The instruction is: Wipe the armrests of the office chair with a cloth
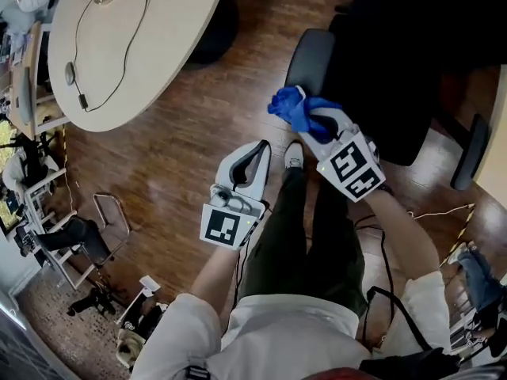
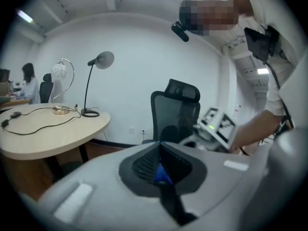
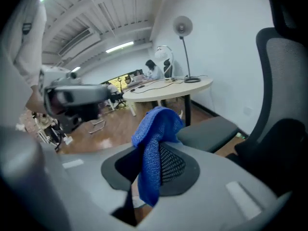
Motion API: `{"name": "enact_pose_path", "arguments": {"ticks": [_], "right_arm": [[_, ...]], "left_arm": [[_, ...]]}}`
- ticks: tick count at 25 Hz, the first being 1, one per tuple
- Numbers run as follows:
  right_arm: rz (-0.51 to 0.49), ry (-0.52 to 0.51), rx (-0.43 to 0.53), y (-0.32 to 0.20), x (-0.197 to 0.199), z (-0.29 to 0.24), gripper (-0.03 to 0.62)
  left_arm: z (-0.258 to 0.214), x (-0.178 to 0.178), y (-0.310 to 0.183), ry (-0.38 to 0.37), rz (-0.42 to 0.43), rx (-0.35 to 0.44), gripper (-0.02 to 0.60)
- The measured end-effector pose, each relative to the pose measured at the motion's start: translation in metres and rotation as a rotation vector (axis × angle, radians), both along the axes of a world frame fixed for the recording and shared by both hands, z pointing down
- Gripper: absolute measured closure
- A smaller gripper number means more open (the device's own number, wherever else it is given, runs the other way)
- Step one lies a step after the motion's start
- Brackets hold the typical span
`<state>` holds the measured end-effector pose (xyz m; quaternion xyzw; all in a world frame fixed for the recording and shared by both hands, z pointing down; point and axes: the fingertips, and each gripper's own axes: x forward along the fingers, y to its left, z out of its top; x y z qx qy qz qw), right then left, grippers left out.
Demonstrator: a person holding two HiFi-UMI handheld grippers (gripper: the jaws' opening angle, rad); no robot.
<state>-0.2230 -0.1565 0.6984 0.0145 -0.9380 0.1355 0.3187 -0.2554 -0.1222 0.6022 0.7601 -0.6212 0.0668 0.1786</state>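
The right gripper (image 1: 313, 121) has its jaws pinched on a blue cloth (image 1: 291, 108). Part of the cloth bunches above the jaw tips and a tail hangs down between them. It is held just at the near end of the office chair's grey armrest pad (image 1: 310, 58); no view shows whether cloth and pad touch yet. The other armrest (image 1: 473, 150) sits well apart at the far right, past the dark seat (image 1: 396, 85). The left gripper (image 1: 260, 147) hangs to the left over bare floor with its jaws pressed together on nothing I can name. A small blue fleck shows low in their gap, too small to identify. A round counter (image 1: 135, 38) stands off to the far left. The cloth looks light, soft and floppy, with a knit weave that should drag rather than slide on the pad. I judge the present pinch, near the middle of the bunch, to be sound. The loose upper fold is the part to press flat on the pad, since the hanging tail will wipe poorly.
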Motion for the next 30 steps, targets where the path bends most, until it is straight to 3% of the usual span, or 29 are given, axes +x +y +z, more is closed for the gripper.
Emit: {"name": "enact_pose_path", "arguments": {"ticks": [1,3,5,7,8,12,16,19,21,24,26,28,30], "right_arm": [[-0.007,-0.029,-0.031,0.032,0.003,0.000,0.520],[0.088,-0.133,-0.080,0.058,0.016,-0.005,0.520],[0.281,-0.213,-0.091,0.031,0.045,-0.008,0.520],[0.445,-0.180,-0.083,-0.023,0.079,0.012,0.520],[0.473,-0.151,-0.070,-0.050,0.088,0.030,0.520],[0.400,-0.164,-0.014,-0.111,0.054,0.096,0.519],[0.421,-0.056,-0.097,-0.125,0.013,0.180,0.519],[0.473,0.081,-0.205,-0.136,0.019,0.257,0.519],[0.497,0.071,-0.266,-0.136,0.026,0.271,0.519],[0.550,-0.091,-0.220,-0.129,0.051,0.190,0.519],[0.638,-0.181,-0.159,-0.118,0.104,0.103,0.519],[0.776,-0.187,-0.087,-0.110,0.196,0.028,0.519],[0.933,-0.071,0.023,-0.112,0.311,-0.015,0.520]], "left_arm": [[-0.003,0.001,-0.006,0.008,-0.007,0.019,0.581],[-0.005,0.005,-0.017,0.018,-0.016,0.046,0.581],[-0.002,0.012,-0.021,0.026,-0.003,0.051,0.581],[0.003,0.021,-0.027,0.037,0.044,0.046,0.581],[0.006,0.028,-0.030,0.042,0.070,0.040,0.581],[0.017,0.044,-0.037,0.066,0.080,0.022,0.581],[0.023,0.039,-0.033,0.048,0.045,-0.003,0.581],[0.027,0.039,-0.030,0.025,0.053,-0.023,0.581],[0.026,0.036,-0.030,0.013,0.063,-0.032,0.581],[0.016,0.035,-0.039,0.003,0.088,-0.019,0.581],[0.004,0.052,-0.051,-0.014,0.130,0.012,0.581],[-0.003,0.084,-0.065,-0.002,0.193,0.041,0.581],[-0.010,0.125,-0.084,0.055,0.257,0.071,0.581]]}}
